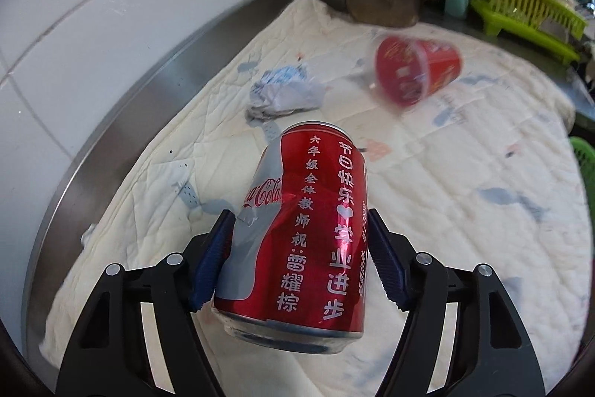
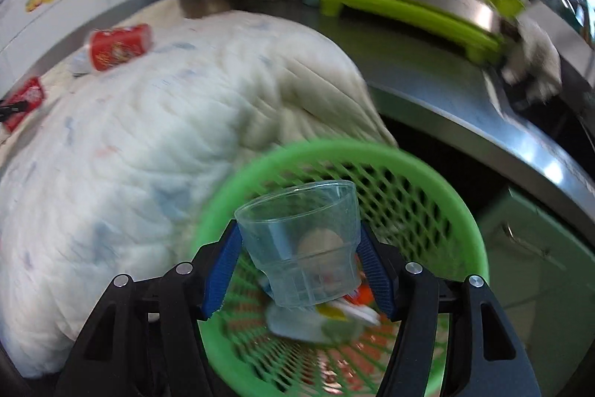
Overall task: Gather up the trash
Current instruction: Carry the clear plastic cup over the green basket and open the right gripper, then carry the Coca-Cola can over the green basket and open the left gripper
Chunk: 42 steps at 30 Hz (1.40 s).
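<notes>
Left gripper (image 1: 299, 259) grips can (image 1: 297, 233); right gripper (image 2: 297, 266) grips cup (image 2: 303, 240).

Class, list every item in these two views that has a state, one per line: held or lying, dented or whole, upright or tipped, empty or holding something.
Left tool: shut on can.
Can: dented, held off the cloth.
Right tool: shut on cup.
Cup: clear, looks empty, held above the basket.
Basket: already holds some trash.
Red tub: tipped on its side.
Paper: crumpled, lying on the cloth.
</notes>
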Each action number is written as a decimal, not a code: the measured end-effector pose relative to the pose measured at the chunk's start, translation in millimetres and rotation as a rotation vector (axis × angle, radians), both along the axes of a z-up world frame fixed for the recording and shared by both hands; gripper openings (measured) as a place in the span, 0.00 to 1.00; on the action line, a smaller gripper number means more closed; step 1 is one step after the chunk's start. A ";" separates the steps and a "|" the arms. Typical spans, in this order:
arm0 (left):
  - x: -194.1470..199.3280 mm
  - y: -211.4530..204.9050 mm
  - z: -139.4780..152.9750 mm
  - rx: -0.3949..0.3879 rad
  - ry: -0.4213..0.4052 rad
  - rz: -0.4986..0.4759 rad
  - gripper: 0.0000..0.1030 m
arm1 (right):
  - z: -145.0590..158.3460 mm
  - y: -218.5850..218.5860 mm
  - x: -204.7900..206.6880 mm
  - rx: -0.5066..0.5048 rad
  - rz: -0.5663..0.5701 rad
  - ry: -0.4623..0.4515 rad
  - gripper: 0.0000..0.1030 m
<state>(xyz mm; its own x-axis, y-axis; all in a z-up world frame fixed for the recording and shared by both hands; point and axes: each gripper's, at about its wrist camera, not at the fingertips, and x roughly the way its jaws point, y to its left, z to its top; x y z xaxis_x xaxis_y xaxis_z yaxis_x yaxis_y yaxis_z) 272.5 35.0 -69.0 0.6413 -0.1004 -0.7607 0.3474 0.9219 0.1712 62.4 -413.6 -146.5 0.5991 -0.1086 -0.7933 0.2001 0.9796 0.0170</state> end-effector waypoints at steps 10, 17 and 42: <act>-76.7 -77.0 37.0 -0.086 -0.071 -0.148 0.67 | -37.8 -55.2 -31.7 0.051 -0.109 0.064 0.60; -110.6 -166.0 36.1 -0.131 -0.054 -0.330 0.67 | -29.5 -67.8 -50.8 0.072 -0.129 0.018 0.69; -163.0 -413.7 -84.8 -0.045 0.258 -0.610 0.67 | 47.4 -82.5 -141.5 0.082 -0.167 -0.203 0.77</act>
<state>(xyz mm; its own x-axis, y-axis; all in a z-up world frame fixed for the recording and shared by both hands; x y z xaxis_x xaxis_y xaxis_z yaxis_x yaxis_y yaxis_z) 109.5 -378.7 -153.7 0.2572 -0.4227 -0.8690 0.8341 0.5512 -0.0212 -79.1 -496.0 -99.0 0.7260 -0.1596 -0.6689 0.3429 0.9271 0.1510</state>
